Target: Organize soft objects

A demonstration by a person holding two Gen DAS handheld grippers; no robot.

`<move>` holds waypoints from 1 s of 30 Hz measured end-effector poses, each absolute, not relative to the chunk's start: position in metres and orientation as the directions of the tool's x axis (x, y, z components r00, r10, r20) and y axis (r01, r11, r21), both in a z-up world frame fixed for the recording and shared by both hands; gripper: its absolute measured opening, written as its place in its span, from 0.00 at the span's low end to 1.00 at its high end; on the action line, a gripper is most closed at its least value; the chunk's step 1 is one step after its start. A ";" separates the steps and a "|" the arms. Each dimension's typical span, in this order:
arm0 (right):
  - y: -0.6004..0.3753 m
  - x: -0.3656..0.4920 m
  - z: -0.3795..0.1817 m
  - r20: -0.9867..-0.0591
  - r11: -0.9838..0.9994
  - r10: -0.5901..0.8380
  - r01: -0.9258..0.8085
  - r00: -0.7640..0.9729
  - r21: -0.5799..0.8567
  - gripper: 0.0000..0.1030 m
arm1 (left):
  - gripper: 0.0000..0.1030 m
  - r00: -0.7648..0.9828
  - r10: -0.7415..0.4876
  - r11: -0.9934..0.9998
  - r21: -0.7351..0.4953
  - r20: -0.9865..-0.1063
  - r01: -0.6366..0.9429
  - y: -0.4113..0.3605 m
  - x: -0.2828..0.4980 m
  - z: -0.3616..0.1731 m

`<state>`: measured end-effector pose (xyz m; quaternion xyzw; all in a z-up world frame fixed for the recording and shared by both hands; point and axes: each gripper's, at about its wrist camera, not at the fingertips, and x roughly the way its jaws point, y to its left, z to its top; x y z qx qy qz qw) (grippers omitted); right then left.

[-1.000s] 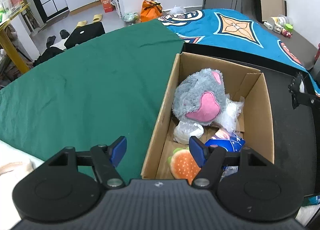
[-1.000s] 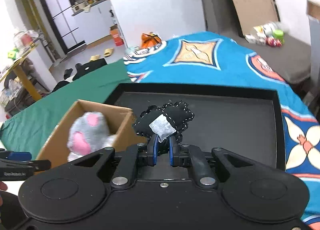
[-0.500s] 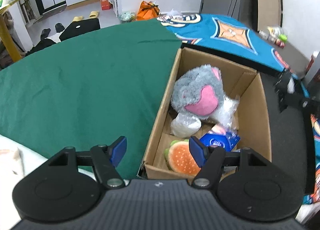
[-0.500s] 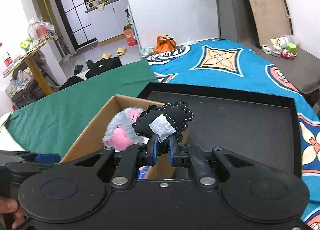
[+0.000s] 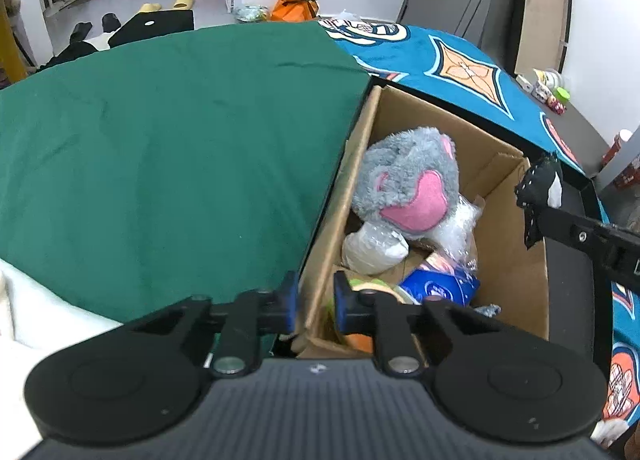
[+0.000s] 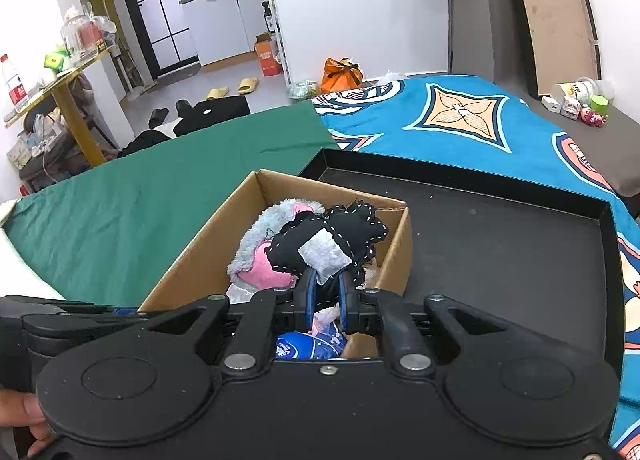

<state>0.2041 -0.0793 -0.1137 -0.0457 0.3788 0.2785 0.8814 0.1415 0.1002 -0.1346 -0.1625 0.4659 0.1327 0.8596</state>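
Note:
An open cardboard box (image 5: 516,260) holds a grey and pink plush (image 5: 404,176), a white bagged item (image 5: 372,248), a blue packet (image 5: 436,288) and a burger toy partly hidden by my fingers. My left gripper (image 5: 315,302) sits at the box's near left corner. Its jaws are closing, and the box's side wall stands between the blue pads, which meet it. My right gripper (image 6: 325,292) is shut on a black soft toy (image 6: 320,236) with white stitching and a grey tag, held over the box (image 6: 200,260) above the plush (image 6: 256,236).
The box stands at the left end of a black tray (image 6: 500,240). A green cloth (image 5: 160,140) spreads to the left and a blue patterned cloth (image 6: 460,116) lies behind. Small jars and toys sit at the far right. A hand shows at the lower left of the right wrist view.
My left jaws went from wide open to closed on the box's wall. The right gripper carried the black toy left, from over the tray to over the box.

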 end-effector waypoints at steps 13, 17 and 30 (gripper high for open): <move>-0.076 0.200 -0.117 -0.701 0.877 0.402 -0.468 0.588 0.110 0.49 | 0.13 0.562 0.027 0.906 -0.218 -0.826 -0.364 0.112 0.138 -0.139; -0.089 0.193 -0.118 -0.705 0.893 0.390 -0.430 0.593 0.133 0.49 | 0.14 0.565 0.017 0.910 -0.221 -0.825 -0.351 0.111 0.137 -0.137; -0.128 0.164 -0.107 -0.690 0.918 0.383 -0.337 0.615 0.209 0.62 | 0.22 0.588 0.050 0.942 -0.158 -0.807 -0.297 0.094 0.126 -0.103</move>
